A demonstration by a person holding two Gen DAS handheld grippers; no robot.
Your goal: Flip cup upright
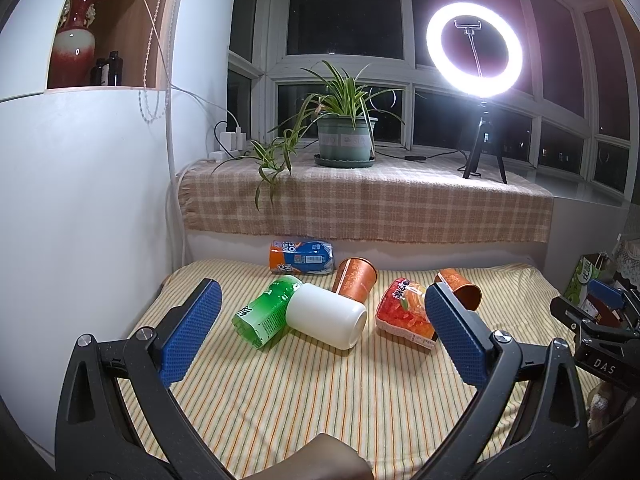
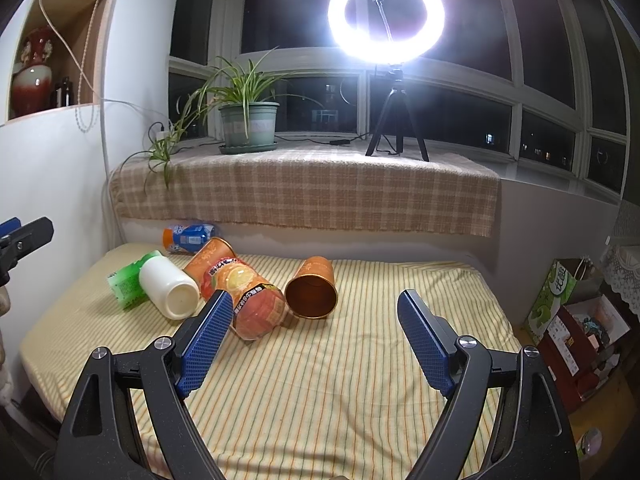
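**Nothing flipped yet: every cup is lying on its side**

Three cups are lying tipped over on the striped cloth (image 2: 320, 380), and none is standing upright, so I judge the task to be at its very start; the white cup (image 1: 326, 315) is resting with its mouth facing the cameras, leaning against a green bottle (image 1: 266, 312); one copper cup (image 2: 312, 288) is lying apart from the pile with its open mouth turned toward the right wrist camera, and it looks the easiest to reach; a second copper cup (image 1: 355, 279) is lying behind the white one, close to a blue and orange bottle (image 1: 301, 257) by the back edge.

An orange-labelled bottle (image 2: 250, 300) is lying between the white cup and the nearer copper cup, touching or nearly touching the latter; I cannot tell which.

Both tools are hovering short of the objects, holding nothing; the left gripper (image 1: 322, 308) is showing its jaws spread wide, framing the white cup in its view; the right gripper (image 2: 316, 316) is likewise gaping, with the nearer copper cup lying ahead between its fingers.

Remaining, as I judge it: closing on a cup, rotating it onto its base, and releasing it.

Behind, a potted plant (image 2: 248, 120) and a ring light (image 2: 386, 12) are standing on the checked sill.
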